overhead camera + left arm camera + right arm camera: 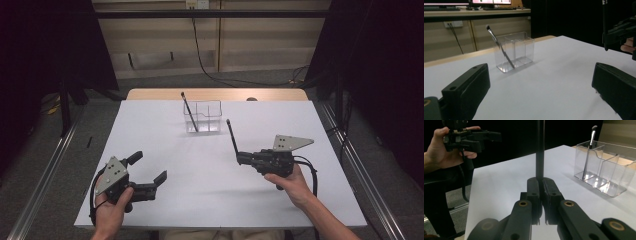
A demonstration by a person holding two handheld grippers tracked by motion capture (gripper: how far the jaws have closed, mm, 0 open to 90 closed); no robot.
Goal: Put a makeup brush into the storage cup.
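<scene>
Brush held upright above the surface (210, 185)
Right gripper (239, 158) pinches a black brush (232, 136) near the clear organizer (204, 117); left gripper (148, 174) gapes, holding nothing.

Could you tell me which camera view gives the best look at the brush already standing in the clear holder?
The left gripper view: the brush appears whole, bristles up, leaning inside one end compartment of the clear holder. The right gripper view shows it farther off at the picture's edge. In the high view it is small and thin.
</scene>
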